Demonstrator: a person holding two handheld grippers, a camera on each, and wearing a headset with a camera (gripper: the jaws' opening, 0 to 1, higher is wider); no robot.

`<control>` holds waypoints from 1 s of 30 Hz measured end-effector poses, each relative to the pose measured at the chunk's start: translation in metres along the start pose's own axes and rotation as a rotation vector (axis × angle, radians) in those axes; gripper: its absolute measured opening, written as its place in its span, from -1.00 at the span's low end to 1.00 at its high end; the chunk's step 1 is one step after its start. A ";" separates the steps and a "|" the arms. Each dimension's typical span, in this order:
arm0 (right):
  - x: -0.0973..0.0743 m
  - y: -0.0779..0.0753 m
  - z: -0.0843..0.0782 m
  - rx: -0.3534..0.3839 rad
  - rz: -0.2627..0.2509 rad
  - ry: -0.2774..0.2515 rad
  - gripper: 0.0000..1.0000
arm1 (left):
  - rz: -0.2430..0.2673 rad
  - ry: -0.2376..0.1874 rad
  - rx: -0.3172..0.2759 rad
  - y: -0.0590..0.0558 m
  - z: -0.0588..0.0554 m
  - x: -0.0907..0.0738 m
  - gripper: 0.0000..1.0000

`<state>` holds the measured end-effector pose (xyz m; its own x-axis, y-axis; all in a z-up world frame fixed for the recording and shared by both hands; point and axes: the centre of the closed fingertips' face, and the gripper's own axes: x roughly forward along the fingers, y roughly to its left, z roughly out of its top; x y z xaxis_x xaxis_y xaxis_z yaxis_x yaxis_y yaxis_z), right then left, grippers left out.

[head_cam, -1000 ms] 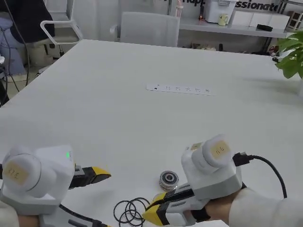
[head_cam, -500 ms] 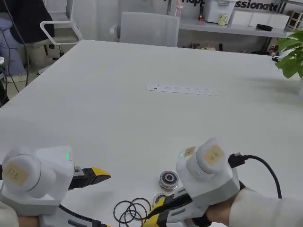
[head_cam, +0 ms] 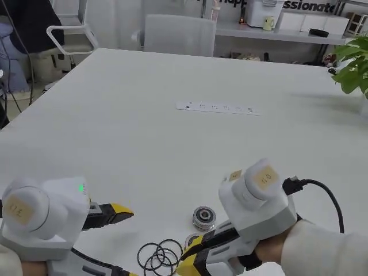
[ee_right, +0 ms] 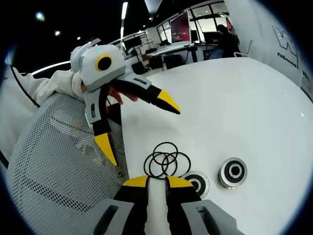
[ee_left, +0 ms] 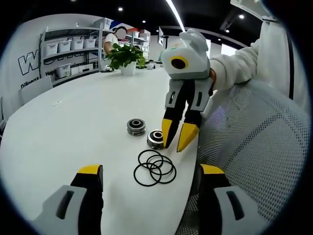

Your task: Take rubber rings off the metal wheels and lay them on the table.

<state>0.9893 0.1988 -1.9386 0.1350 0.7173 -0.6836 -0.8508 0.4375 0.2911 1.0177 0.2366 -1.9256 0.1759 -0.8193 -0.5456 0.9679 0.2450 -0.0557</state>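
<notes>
In the head view, the left gripper (head_cam: 118,211) hovers low at the near left of the white table (head_cam: 144,144), and the right gripper (head_cam: 190,256) points down beside the loose rubber rings (head_cam: 160,255), which lie close to the near edge. One metal wheel (head_cam: 204,217) stands just beyond; broad bare tabletop runs out to a power strip (head_cam: 217,107). In the left gripper view, its own jaws stand wide apart around nothing. The right gripper (ee_left: 177,139) has its tips narrowly parted, holding nothing visible, just beside the nearer wheel (ee_left: 156,139); the table edge meets a mesh chair (ee_left: 244,147) right beside them. In the right gripper view, rings (ee_right: 165,160) lie ahead, both wheels to their right.
</notes>
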 end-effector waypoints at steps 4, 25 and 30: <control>-0.005 -0.003 0.006 0.005 -0.015 -0.026 -0.79 | 0.002 -0.002 0.000 0.000 0.000 0.000 0.54; -0.037 -0.021 0.036 -0.043 -0.107 -0.171 -0.40 | 0.001 -0.007 -0.005 0.001 0.001 0.000 0.54; -0.052 -0.024 0.049 -0.057 -0.126 -0.247 -0.23 | -0.001 -0.005 -0.007 0.002 0.001 0.000 0.54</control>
<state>1.0280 0.1779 -1.8773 0.3557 0.7726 -0.5258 -0.8455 0.5058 0.1712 1.0194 0.2361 -1.9252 0.1763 -0.8220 -0.5415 0.9667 0.2482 -0.0621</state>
